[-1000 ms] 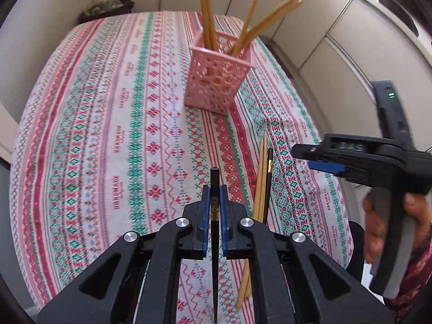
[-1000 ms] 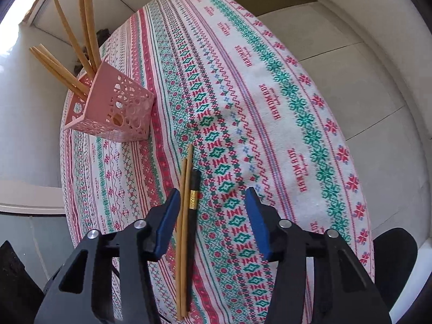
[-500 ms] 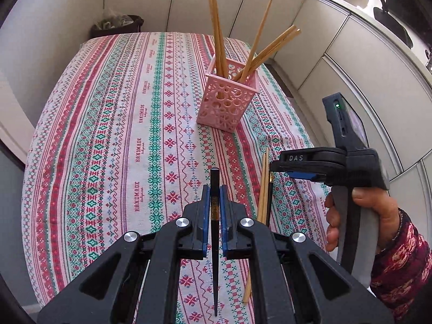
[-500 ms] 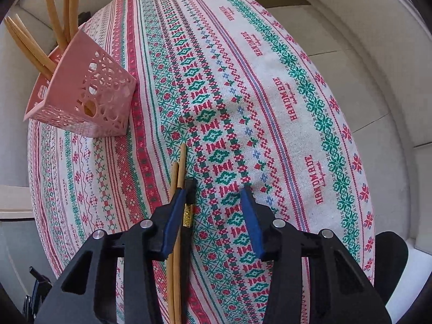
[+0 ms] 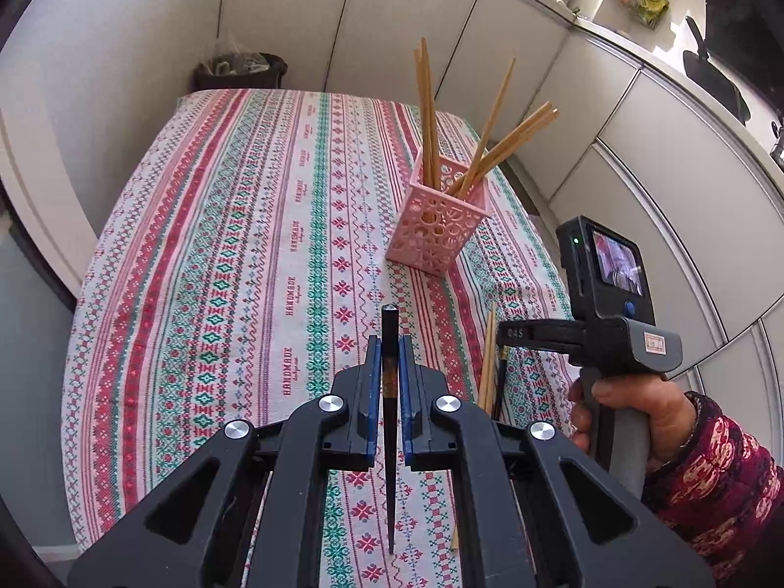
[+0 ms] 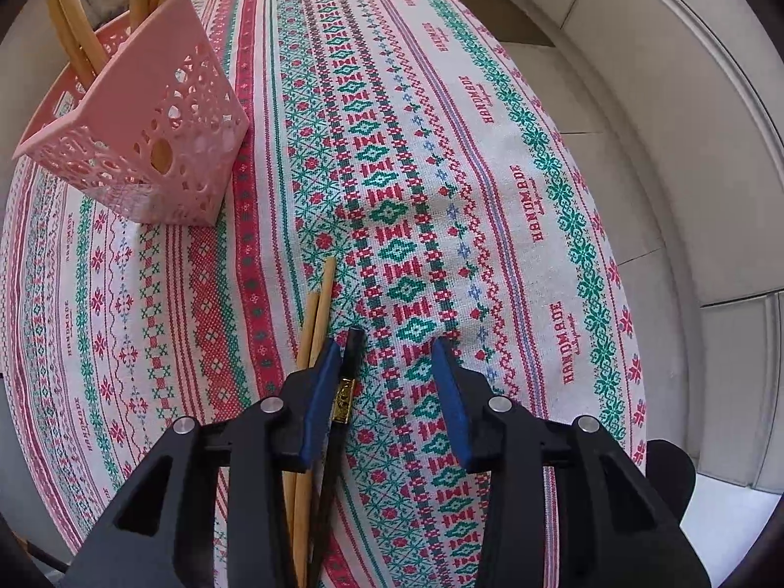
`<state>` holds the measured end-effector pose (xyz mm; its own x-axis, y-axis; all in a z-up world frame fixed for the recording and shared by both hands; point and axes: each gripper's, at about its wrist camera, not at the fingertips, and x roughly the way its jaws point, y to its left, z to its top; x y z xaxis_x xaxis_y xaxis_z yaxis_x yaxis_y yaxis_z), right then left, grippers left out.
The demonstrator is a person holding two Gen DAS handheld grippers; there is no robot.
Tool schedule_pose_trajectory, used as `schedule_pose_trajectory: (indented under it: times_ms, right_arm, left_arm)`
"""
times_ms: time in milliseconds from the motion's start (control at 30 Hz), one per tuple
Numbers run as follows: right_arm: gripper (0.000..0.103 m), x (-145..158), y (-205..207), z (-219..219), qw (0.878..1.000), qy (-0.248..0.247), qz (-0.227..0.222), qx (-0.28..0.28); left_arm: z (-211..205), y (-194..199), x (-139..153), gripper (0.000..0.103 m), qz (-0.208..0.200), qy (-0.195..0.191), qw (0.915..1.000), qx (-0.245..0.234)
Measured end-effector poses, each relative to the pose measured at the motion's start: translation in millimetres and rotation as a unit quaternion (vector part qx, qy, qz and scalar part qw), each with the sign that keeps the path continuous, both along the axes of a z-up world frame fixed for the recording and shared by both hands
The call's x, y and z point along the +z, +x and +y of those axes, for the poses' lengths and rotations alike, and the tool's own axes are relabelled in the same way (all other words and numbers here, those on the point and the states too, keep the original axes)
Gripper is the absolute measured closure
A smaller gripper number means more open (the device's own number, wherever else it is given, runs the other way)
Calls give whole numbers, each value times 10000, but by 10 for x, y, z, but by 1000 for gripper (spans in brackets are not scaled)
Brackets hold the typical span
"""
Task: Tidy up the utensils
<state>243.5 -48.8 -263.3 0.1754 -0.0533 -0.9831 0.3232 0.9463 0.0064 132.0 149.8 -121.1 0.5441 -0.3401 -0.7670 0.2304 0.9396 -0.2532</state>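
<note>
My left gripper (image 5: pixel 387 348) is shut on a black chopstick (image 5: pixel 389 328), held above the table, its thick end pointing at the pink holder (image 5: pixel 441 230). The holder has several wooden chopsticks (image 5: pixel 428 117) standing in it. My right gripper (image 6: pixel 392 353) is open, low over the cloth. A second black chopstick (image 6: pixel 349 367) with a gold band lies just inside its left finger. Two wooden chopsticks (image 6: pixel 321 304) lie beside and under that finger. The right gripper also shows in the left wrist view (image 5: pixel 509 333), over the loose chopsticks (image 5: pixel 490 353).
The table wears a patterned red, green and white cloth (image 5: pixel 245 245). The pink holder (image 6: pixel 142 142) stands at the far left in the right wrist view. A black bin (image 5: pixel 240 71) sits behind the table. White cabinets (image 5: pixel 637 171) run along the right.
My left gripper has lifted and drawn back with the black chopstick. My right gripper has dropped lower and closer over the loose chopsticks, still open.
</note>
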Motion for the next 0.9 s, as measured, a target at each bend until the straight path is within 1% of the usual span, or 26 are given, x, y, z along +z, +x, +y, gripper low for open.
schedule_pose_trajectory:
  times_ms: [33, 100, 200, 267, 333, 433, 533, 600, 633, 733, 800, 867, 900]
  right_arm:
    - [83, 9, -41, -11, 10000, 0, 6, 16]
    - [91, 16, -192, -68, 10000, 36, 10, 24]
    - [95, 19, -365, -111, 9999, 118, -52, 58]
    - [96, 21, -514, -160, 9998, 198, -70, 15]
    - [96, 14, -680, -238, 9991, 407, -108, -69]
    - [96, 40, -921, -381, 9959, 803, -368, -188]
    - [96, 187, -1208, -539, 9894, 1132, -900, -113]
    - [96, 353, -1401, -609, 9821, 1261, -1395, -35]
    - [96, 448, -1505, -650, 9773, 1301, -1673, 4]
    - [96, 836, -1656, -830, 9593, 1390, -2455, 98]
    - [96, 1025, -1720, -908, 9485, 1368, -2852, 162]
    - [96, 1179, -1713, -945, 9413, 1267, -3120, 219]
    - [96, 1242, -1661, -1007, 9393, 1260, -3185, 215]
  left_arm:
    - [12, -15, 15, 97, -41, 22, 10000, 20]
    - [33, -52, 48, 97, -105, 29, 9999, 45]
    - [60, -119, 103, 97, -220, 63, 9997, 76]
    - [82, -152, 125, 97, -256, 80, 9996, 96]
    - [94, -183, 147, 97, -280, 100, 9995, 109]
    - [91, -220, 183, 96, -340, 119, 9993, 132]
    - [91, -242, 252, 96, -454, 60, 9988, 177]
    - [91, -241, 310, 96, -547, -64, 9982, 216]
    - [88, -239, 348, 96, -602, -193, 9978, 223]
    - [45, -227, 477, 96, -830, -469, 9952, 221]
    - [-23, -200, 609, 96, -1054, -578, 9925, 231]
    - [-115, -124, 727, 96, -1158, -625, 9911, 189]
    - [-176, -68, 772, 96, -1151, -614, 9914, 122]
